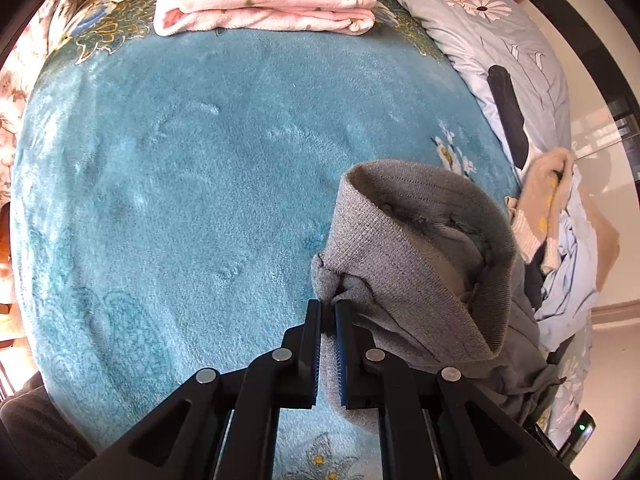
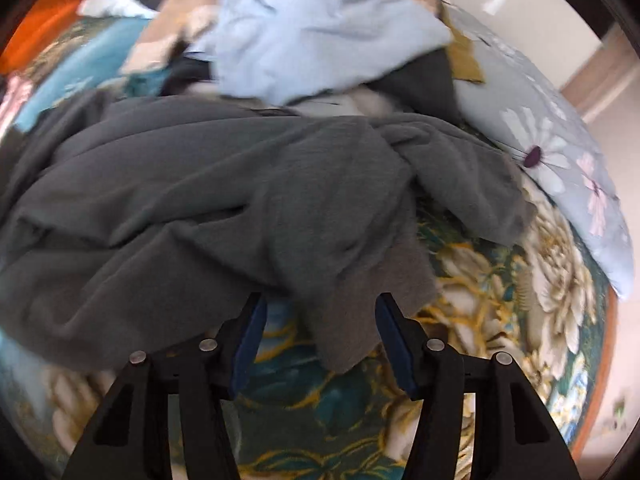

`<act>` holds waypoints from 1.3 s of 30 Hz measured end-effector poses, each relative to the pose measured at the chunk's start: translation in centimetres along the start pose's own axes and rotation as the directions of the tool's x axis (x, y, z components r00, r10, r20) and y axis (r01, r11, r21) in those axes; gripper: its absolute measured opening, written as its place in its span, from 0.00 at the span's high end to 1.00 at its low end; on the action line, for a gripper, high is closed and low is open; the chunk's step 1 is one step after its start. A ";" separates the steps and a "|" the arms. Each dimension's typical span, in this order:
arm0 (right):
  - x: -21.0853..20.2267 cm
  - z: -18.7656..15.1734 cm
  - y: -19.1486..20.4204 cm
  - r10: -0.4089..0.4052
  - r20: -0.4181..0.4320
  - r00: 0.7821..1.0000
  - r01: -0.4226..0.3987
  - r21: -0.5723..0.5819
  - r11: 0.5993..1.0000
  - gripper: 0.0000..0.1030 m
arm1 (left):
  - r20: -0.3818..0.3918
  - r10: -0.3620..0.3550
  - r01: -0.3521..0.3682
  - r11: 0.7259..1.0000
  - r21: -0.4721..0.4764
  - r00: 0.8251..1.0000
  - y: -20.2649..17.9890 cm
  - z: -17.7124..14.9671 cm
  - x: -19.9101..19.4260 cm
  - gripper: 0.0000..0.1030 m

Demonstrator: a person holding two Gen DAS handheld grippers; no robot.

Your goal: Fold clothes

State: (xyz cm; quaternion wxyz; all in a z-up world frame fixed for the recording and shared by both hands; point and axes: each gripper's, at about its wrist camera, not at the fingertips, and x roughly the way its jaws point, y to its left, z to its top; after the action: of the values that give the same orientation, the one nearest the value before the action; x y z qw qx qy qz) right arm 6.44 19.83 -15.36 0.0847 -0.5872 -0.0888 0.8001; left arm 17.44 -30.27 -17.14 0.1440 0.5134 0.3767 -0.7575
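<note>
Left wrist — grey knit sweater (image 1: 420, 248), bunched, ribbed-edged.

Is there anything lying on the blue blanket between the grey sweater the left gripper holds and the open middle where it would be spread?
Nothing visible. The left gripper pinches the grey sweater, and the blue blanket beside it lies bare. The folded stack sits at the far edge, clear of the middle.
</note>
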 end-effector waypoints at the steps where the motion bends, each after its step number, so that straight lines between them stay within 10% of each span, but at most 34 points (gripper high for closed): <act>1: 0.5 0.5 -0.7 -0.018 -0.021 1.000 0.018 0.037 0.999 0.72 | 0.003 -0.006 0.006 1.000 0.003 1.000 -0.1 -0.1 -0.1 0.93; 2: 0.9 0.9 -1.3 -0.024 -0.046 0.999 0.027 0.070 0.997 0.90 | 0.006 -0.012 0.011 1.000 0.006 1.000 -0.1 -0.2 -0.3 0.93; 21: -21.4 -2.0 -14.0 -0.189 0.243 0.951 0.103 0.328 0.939 0.92 | 0.024 -0.161 0.162 0.980 -0.116 0.987 5.1 -0.2 -2.9 1.00; 26: -13.7 -5.7 -16.2 -0.379 0.016 0.925 0.360 0.275 0.892 0.92 | -0.004 -0.175 0.174 0.983 -0.064 0.985 4.5 -1.1 -3.2 0.99; 31: -4.7 -11.1 -16.8 -0.299 -0.230 0.926 0.363 0.332 0.871 0.92 | -0.024 -0.152 0.153 0.988 0.026 0.988 2.9 -1.6 -3.3 0.99; 39: -2.9 -10.6 -16.8 -0.277 -0.252 0.927 0.356 0.366 0.860 0.91 | -0.051 -0.065 0.074 0.978 0.194 0.997 -0.2 -1.3 -1.9 0.88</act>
State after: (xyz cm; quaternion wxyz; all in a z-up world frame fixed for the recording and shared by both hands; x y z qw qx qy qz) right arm 17.92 35.91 -11.77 0.3435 -0.6079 -0.0083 0.7158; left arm 19.02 -29.53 -15.67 0.0577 0.5284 0.3211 -0.7838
